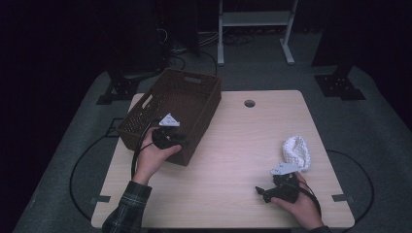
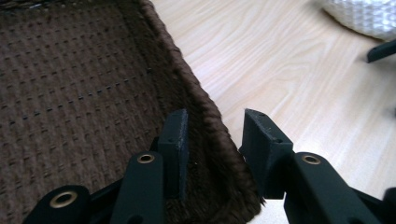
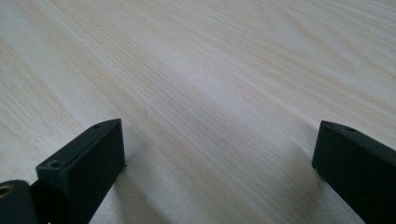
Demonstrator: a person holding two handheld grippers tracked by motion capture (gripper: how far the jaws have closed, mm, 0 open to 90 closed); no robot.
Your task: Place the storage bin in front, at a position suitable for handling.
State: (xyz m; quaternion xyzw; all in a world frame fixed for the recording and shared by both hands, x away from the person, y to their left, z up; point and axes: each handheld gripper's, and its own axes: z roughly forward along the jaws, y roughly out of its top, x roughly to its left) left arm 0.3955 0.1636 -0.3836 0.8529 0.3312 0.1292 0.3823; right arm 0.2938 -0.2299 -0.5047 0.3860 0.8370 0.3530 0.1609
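Observation:
A brown woven basket (image 1: 206, 114) stands at the table's back left, and nothing lies in the part of it I can see. My left gripper (image 1: 177, 141) is at its near right corner. In the left gripper view the left gripper (image 2: 215, 114) straddles the basket rim (image 2: 196, 88), one jaw inside and one outside, shut on the wall. A crumpled white cloth (image 1: 297, 150) lies at the right, and its edge, the white cloth (image 2: 369, 16), shows far off. My right gripper (image 1: 262, 191) rests near the front right, pointing left. The right gripper (image 3: 219, 126) stands open over bare wood.
The light wooden table (image 1: 243, 145) has a round cable hole (image 1: 249, 103) near its far edge. Behind the table stand a white metal frame (image 1: 255, 19) and dark stand feet (image 1: 340, 85) on the grey floor.

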